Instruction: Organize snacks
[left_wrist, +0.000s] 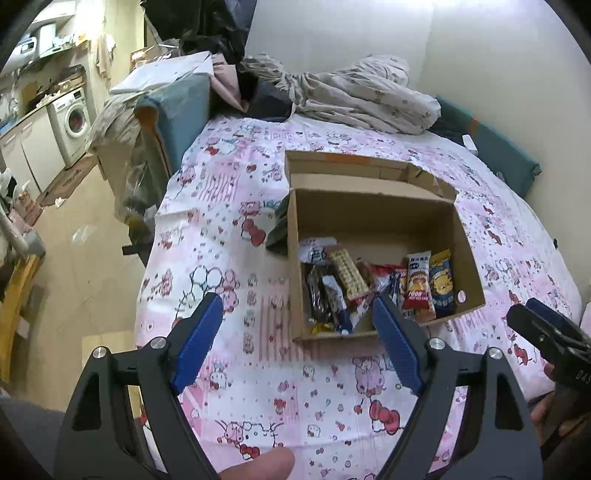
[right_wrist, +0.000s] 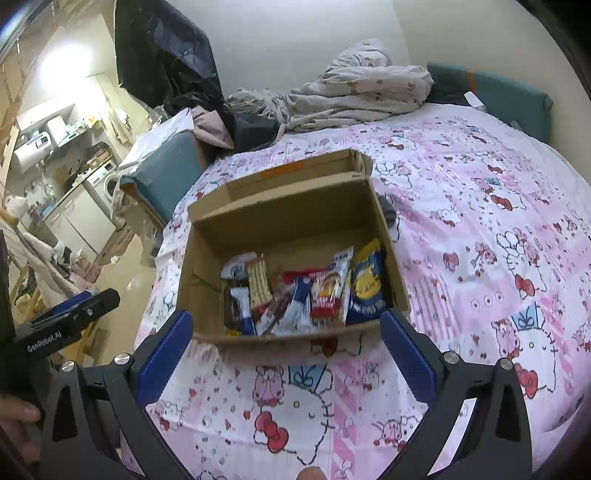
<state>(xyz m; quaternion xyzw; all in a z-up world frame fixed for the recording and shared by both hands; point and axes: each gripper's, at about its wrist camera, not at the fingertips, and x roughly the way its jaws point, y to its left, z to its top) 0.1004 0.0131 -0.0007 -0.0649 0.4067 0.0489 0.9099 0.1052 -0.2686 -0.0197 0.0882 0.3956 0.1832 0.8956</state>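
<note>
An open cardboard box (left_wrist: 373, 218) (right_wrist: 284, 218) sits on a bed with a pink cartoon-print sheet. Several snack packets stand packed along its near wall, among them a yellow-and-blue bag (left_wrist: 443, 282) (right_wrist: 365, 286), a red-and-white packet (left_wrist: 417, 286) (right_wrist: 327, 295) and a wafer pack (left_wrist: 349, 273) (right_wrist: 258, 282). My left gripper (left_wrist: 297, 341) is open and empty, hovering over the sheet just in front of the box. My right gripper (right_wrist: 286, 352) is open and empty, also just in front of the box. A dark object (left_wrist: 277, 230) lies outside the box's left wall.
A crumpled blanket (left_wrist: 362, 92) (right_wrist: 354, 92) and clothes lie at the head of the bed. A teal cushion (left_wrist: 181, 110) flanks the bed's left side. The floor, a washing machine (left_wrist: 72, 120) and cabinets lie to the left. The other gripper shows at each view's edge (left_wrist: 546, 328) (right_wrist: 70, 314).
</note>
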